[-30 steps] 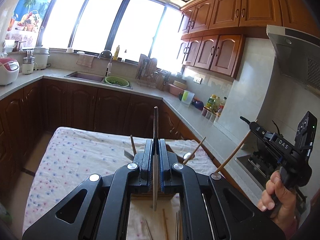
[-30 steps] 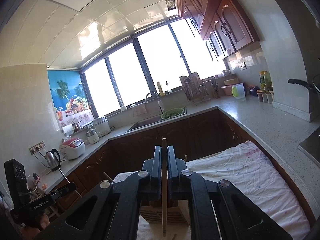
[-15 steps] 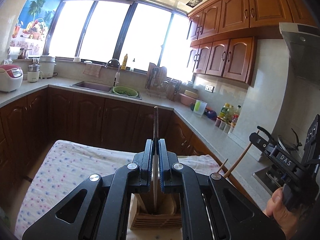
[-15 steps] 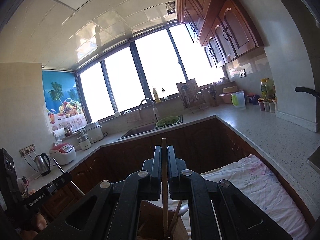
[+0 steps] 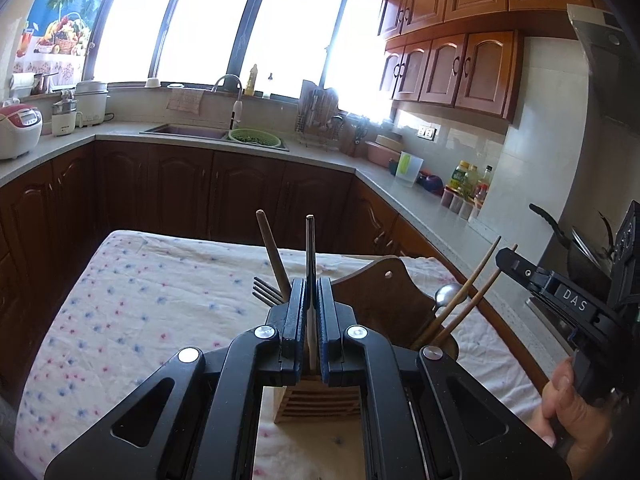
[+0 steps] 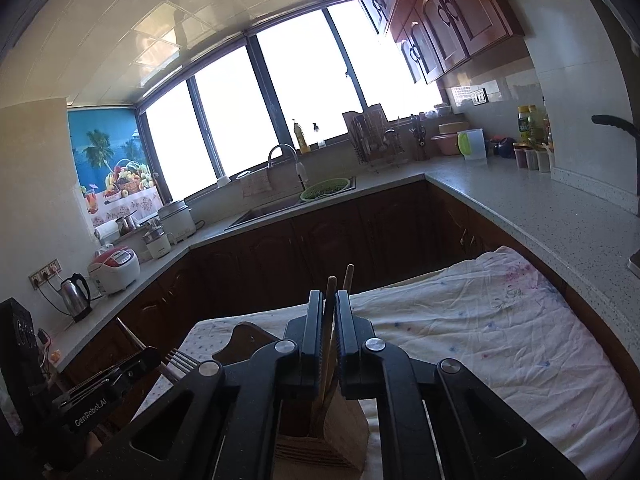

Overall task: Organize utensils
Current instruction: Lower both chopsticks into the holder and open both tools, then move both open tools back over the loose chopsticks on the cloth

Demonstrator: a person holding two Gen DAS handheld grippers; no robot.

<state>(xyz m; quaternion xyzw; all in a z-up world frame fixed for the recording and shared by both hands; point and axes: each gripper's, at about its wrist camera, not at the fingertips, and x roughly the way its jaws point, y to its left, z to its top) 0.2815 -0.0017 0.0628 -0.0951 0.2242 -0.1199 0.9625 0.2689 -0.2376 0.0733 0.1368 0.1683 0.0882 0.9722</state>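
Over the wooden utensil holder (image 5: pixel 384 300), the left gripper (image 5: pixel 312 320) pinches 1 flat utensil (image 5: pixel 310 248) upright; the right gripper (image 6: pixel 330 344) clamps 1 chopstick (image 6: pixel 330 292) entering it. A fork (image 5: pixel 266 294), spoon (image 5: pixel 448 294) and chopsticks already inside suggest sorting nearly finished.

Left tool (image 5: pixel 311 300) black with blue pads (image 5: pixel 325 332). Right tool (image 6: pixel 330 316) all black. Surface (image 5: pixel 152 292) under white cloth, small red and blue dot pattern. Utensil holder (image 5: pixel 320 402) light wood, dark brown back panel. Chopsticks (image 5: pixel 472 292) tan. Spoon (image 5: pixel 447 294) and fork (image 5: pixel 264 292) silver. Cabinets (image 5: pixel 180 192) dark brown. Colander (image 5: pixel 254 137) green.
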